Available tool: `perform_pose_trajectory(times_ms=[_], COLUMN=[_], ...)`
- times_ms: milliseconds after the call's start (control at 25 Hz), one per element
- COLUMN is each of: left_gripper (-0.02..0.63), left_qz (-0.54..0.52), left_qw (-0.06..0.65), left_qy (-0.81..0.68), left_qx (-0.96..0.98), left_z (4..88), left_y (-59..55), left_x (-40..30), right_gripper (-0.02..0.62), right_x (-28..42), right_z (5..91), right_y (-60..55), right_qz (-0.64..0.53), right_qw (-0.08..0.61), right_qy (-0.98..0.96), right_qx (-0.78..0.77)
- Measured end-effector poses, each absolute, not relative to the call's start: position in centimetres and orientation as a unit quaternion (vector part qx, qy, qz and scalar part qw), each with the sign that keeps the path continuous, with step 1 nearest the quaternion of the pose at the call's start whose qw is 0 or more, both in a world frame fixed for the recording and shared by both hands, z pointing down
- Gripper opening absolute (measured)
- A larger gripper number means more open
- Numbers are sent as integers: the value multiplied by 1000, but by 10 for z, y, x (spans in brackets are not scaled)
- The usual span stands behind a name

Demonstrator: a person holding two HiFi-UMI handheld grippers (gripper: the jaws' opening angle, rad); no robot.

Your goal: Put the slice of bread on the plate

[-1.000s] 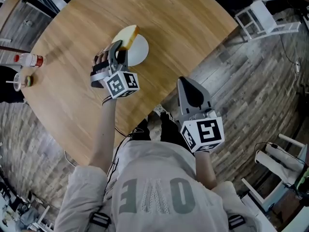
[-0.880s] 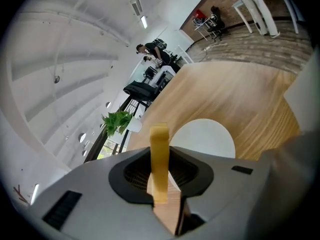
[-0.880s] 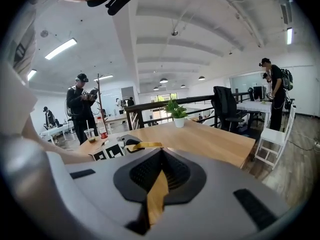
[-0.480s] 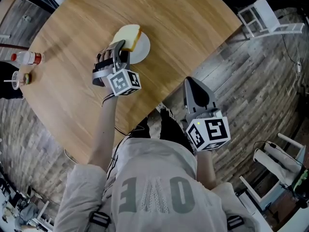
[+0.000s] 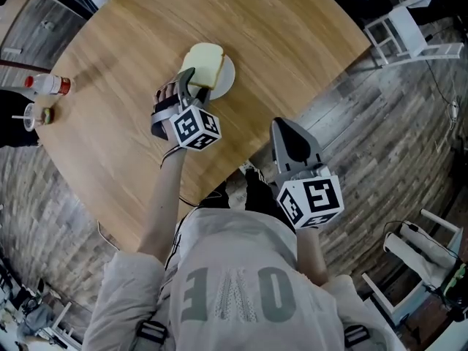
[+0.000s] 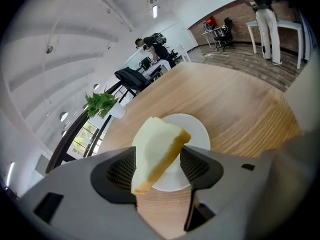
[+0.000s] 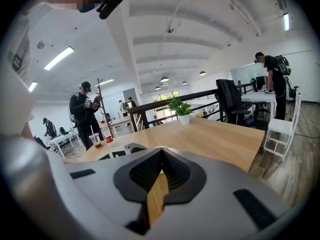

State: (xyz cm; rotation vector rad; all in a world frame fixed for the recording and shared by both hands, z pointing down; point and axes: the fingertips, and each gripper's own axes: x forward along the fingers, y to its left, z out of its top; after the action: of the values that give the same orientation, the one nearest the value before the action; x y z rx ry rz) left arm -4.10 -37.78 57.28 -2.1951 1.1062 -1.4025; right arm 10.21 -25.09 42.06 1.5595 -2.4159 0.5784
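A pale slice of bread with a brown crust lies over the small white plate on the round wooden table. In the left gripper view the bread stands tilted between the jaws, its lower end leaning by the left pad, above the plate. My left gripper has just been opening, and its jaws now stand wide around the slice. My right gripper hangs at the table's near edge, apart from the plate, its jaws together with nothing between them.
A red-capped bottle and a clear cup stand at the table's left edge. A white chair is on the floor at upper right. A potted plant sits on the far side, with people beyond it.
The left gripper has come down and a little right with the bread, which now rests over the plate. Its jaws have spread apart. The right gripper has barely shifted.
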Motion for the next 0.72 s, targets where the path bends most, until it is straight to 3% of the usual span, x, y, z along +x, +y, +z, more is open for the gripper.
perform_pose_trajectory(times_ms=[440,720], left_gripper=[281,281], left_qz=[-474,-401], left_qw=[134,117], left_qy=[395,446], left_qx=[-775,-791], left_z=[563,513], left_y=[-355,-351], left_x=[-45,-41], right_gripper=[17,17], right_x=[92,88], right_z=[409,396], right_y=[-250,-253], right_qz=[179,158], right_qw=[100,96], right_qy=[-831,-839], right_qx=[518,511])
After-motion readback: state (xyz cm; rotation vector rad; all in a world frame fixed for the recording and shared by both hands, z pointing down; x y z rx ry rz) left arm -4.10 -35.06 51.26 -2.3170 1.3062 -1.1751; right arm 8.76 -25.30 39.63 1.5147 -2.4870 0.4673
